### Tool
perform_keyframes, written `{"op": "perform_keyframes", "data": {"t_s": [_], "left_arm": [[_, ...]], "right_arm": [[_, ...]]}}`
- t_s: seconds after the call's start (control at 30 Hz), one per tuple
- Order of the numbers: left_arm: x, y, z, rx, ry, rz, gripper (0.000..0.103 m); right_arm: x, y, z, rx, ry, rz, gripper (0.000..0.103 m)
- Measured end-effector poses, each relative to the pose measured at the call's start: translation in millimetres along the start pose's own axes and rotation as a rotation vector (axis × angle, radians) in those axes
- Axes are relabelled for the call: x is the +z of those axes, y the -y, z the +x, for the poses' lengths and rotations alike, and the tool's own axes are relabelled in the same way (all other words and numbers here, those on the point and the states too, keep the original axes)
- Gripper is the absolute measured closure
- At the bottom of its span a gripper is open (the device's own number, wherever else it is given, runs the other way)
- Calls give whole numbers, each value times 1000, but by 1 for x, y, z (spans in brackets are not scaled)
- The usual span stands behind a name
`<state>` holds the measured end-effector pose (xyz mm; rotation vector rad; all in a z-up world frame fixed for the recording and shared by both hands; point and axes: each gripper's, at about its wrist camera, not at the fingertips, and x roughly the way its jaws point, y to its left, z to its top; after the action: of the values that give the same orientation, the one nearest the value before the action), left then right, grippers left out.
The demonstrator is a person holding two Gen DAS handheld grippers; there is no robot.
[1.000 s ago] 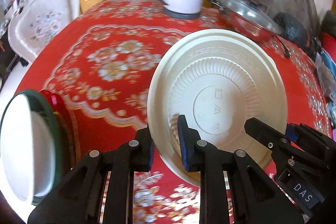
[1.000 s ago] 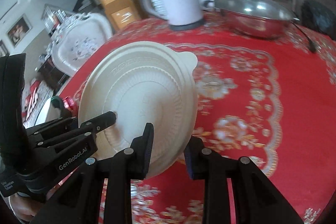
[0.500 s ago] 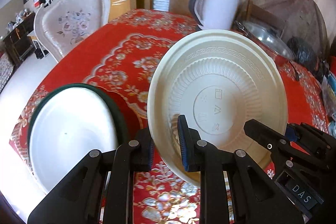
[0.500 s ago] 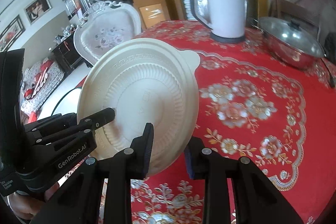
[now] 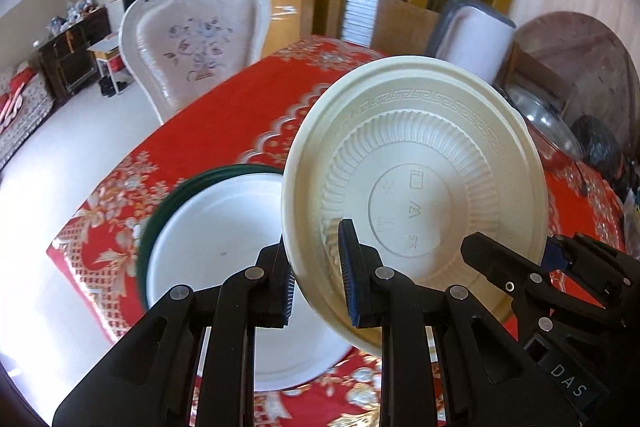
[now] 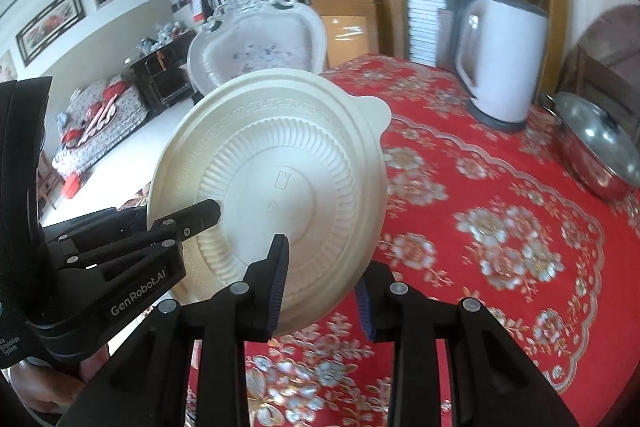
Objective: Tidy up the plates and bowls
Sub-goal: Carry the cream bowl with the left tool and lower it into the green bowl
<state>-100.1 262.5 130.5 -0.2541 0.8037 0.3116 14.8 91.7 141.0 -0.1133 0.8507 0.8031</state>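
A cream plastic bowl (image 5: 416, 187) with a ribbed underside is held tilted in the air, its underside toward both cameras; it also shows in the right wrist view (image 6: 276, 195). My left gripper (image 5: 318, 267) is shut on its lower left rim. My right gripper (image 6: 322, 279) is shut on its lower right rim, and shows in the left wrist view (image 5: 516, 267). Below and left of the bowl, a white plate with a dark green rim (image 5: 212, 251) lies on the red floral tablecloth (image 5: 240, 131).
A white electric kettle (image 6: 500, 63) and a lidded steel pot (image 6: 596, 143) stand at the table's far right. A white carved chair (image 5: 196, 39) stands behind the table's far edge. The table's near left edge drops to the floor (image 5: 52, 167).
Both grippers have carried the bowl to the left and tilted upward. The green-rimmed plate has moved from the left edge of the left wrist view toward its middle, under the bowl.
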Motion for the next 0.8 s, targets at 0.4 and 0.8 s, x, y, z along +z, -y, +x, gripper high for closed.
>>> {"op": "perform_keyframes", "data": {"t_s": [0.4,0.8], "left_arm": [[-10,-54,5,30,-35,-84,83],[-25,-85,15,15,-89,-144,83]], "right_arm": [[7,-43,28,65,-43,-81,71],[3,-70,45,87,-95,-127,71]]}}
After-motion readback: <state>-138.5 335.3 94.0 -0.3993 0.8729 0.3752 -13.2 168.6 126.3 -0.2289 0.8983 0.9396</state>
